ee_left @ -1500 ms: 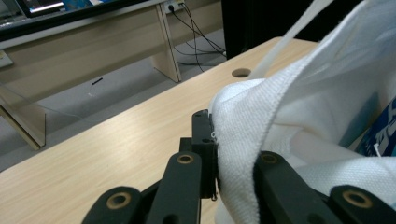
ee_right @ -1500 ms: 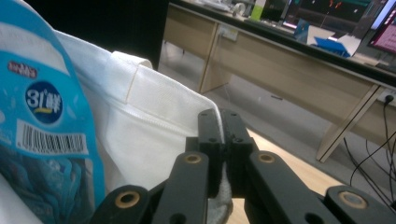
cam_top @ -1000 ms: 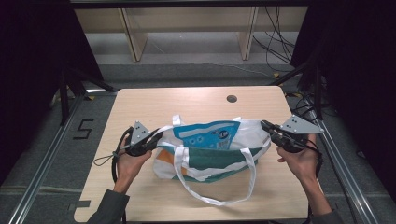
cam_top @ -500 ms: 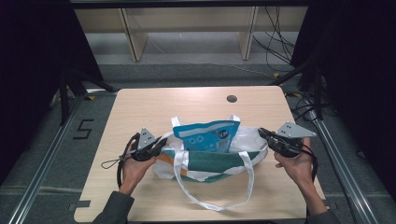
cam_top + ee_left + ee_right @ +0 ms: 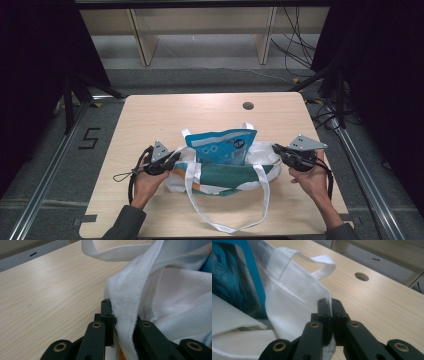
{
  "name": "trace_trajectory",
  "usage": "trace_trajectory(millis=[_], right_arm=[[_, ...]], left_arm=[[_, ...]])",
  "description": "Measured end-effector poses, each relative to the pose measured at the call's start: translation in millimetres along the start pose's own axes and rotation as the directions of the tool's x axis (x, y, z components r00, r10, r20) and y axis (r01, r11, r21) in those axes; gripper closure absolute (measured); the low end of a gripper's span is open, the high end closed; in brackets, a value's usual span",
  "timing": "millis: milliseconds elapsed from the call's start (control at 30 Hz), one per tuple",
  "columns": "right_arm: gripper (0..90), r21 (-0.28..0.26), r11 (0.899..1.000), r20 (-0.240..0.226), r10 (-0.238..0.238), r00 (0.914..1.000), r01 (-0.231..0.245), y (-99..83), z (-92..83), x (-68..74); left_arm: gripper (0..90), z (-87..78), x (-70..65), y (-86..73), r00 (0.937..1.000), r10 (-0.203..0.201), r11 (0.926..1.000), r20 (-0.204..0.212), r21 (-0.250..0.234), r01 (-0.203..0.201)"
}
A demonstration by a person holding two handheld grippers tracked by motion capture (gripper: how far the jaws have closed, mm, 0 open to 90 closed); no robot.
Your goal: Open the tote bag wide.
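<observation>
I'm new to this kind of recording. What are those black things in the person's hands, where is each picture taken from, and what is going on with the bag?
No robot here: a person holds a handheld two-jaw tool in each hand. The high view looks down on the table from above the person's side; the left tool is at the left, the right tool at the right. The other two pictures come from small cameras riding on each tool, looking along its black jaws.

On the table lies a white bag with a green band and long handles. A blue pouch stands up out of its mouth.

Each tool is shut on the bag's white fabric: the left tool pinches a thick folded edge, the right tool a thin edge at the opposite end. So the bag is gripped at both ends.
</observation>
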State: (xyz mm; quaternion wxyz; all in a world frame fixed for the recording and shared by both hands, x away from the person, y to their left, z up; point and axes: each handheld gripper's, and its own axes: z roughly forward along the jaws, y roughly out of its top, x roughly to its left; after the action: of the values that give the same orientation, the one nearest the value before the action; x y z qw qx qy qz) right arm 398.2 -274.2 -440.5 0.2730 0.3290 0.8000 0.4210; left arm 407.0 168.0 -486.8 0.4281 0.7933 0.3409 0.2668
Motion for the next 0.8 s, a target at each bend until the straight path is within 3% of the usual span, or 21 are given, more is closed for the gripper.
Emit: trace_trajectory(millis=[33,100,133,167,200,267,300,333,367,400,433,467,567,600,633,667,700,767,800], right_arm=[[87.9,0.006,1.000,0.000,0.004,1.0000,-0.004,-1.6,1.9,1.1],[87.9,0.027,1.000,-0.009,0.009,0.9999,-0.009,-4.4,5.4,1.7],[87.8,0.033,0.999,-0.008,0.002,1.0000,-0.002,-6.0,7.4,1.4],[87.8,0.038,0.999,-0.011,-0.001,0.9999,0.002,-7.8,9.9,1.0],[87.8,0.050,0.999,-0.016,0.012,0.9998,-0.012,-9.5,11.6,1.4],[87.8,0.059,0.998,-0.022,0.009,0.9997,-0.008,-12.6,15.4,1.5],[87.8,0.064,0.998,-0.024,0.010,0.9997,-0.008,-13.8,17.0,2.2],[87.7,0.086,0.996,-0.034,0.020,0.9992,-0.017,-15.8,19.7,3.6],[87.7,0.087,0.996,-0.033,0.009,0.9994,-0.006,-17.3,22.5,3.0],[87.6,0.092,0.996,-0.034,0.005,0.9994,-0.001,-18.7,25.3,3.1],[87.6,0.107,0.994,-0.043,0.015,0.9990,-0.011,-19.9,27.9,4.7],[87.5,0.118,0.993,-0.046,0.000,0.9990,0.006,-21.5,31.0,5.3],[87.1,0.143,0.990,-0.049,-0.004,0.9988,0.011,-24.7,37.6,7.0],[87.1,0.153,0.988,-0.056,0.006,0.9984,0.003,-25.8,38.9,7.7],[87.1,0.157,0.988,-0.056,0.007,0.9984,0.002,-26.3,39.6,7.9],[87.1,0.151,0.988,-0.054,-0.016,0.9984,0.024,-26.9,40.5,7.0],[87.1,0.154,0.988,-0.059,-0.018,0.9981,0.027,-27.1,40.8,6.9],[87.1,0.161,0.987,-0.057,-0.012,0.9983,0.021,-28.9,42.8,7.6],[87.0,0.164,0.986,-0.057,-0.006,0.9984,0.015,-30.5,44.7,8.2]], left_arm=[[82.1,0.5,-1.6,-0.9,0.9998,-0.020,0.9998,-0.003,0.001,0.020],[81.8,1.5,0.1,-0.8,0.9999,0.010,0.9999,0.001,0.007,-0.010],[81.7,2.1,-1.4,-1.8,0.9999,-0.015,0.9998,0.002,0.012,0.015],[81.6,1.8,1.9,-1.9,0.9995,0.030,0.9990,0.006,0.033,-0.031],[81.3,2.5,1.9,-2.7,0.9996,0.029,0.9987,0.005,0.043,-0.029],[80.8,4.5,-0.2,-5.0,0.9998,-0.012,0.9979,0.014,0.065,0.011],[80.6,6.3,3.0,-5.4,0.9992,0.031,0.9966,0.024,0.075,-0.033],[80.5,7.0,2.9,-6.3,0.9994,0.025,0.9961,0.022,0.084,-0.027],[80.5,8.4,1.0,-7.8,0.9993,-0.019,0.9961,0.031,0.086,0.016],[80.4,9.1,0.9,-8.2,0.9995,-0.020,0.9961,0.025,0.086,0.018],[80.4,9.6,3.4,-7.5,0.9993,0.024,0.9959,0.027,0.087,-0.026],[80.4,9.8,2.2,-8.1,0.9996,0.016,0.9957,0.022,0.091,-0.018],[80.5,12.8,4.2,-11.1,0.9975,0.059,0.9903,0.038,0.124,-0.063],[80.5,14.3,2.2,-13.2,0.9987,0.028,0.9906,0.042,0.133,-0.034],[80.5,15.7,1.6,-14.2,0.9988,0.025,0.9891,0.042,0.144,-0.031],[80.6,17.0,0.8,-15.4,0.9987,0.007,0.9889,0.051,0.148,-0.014],[80.6,19.1,2.3,-16.4,0.9980,0.020,0.9892,0.060,0.144,-0.028],[80.6,22.2,0.6,-19.8,0.9973,-0.038,0.9908,0.063,0.132,0.029],[80.6,22.2,0.4,-20.8,0.9978,-0.025,0.9894,0.060,0.144,0.016]])
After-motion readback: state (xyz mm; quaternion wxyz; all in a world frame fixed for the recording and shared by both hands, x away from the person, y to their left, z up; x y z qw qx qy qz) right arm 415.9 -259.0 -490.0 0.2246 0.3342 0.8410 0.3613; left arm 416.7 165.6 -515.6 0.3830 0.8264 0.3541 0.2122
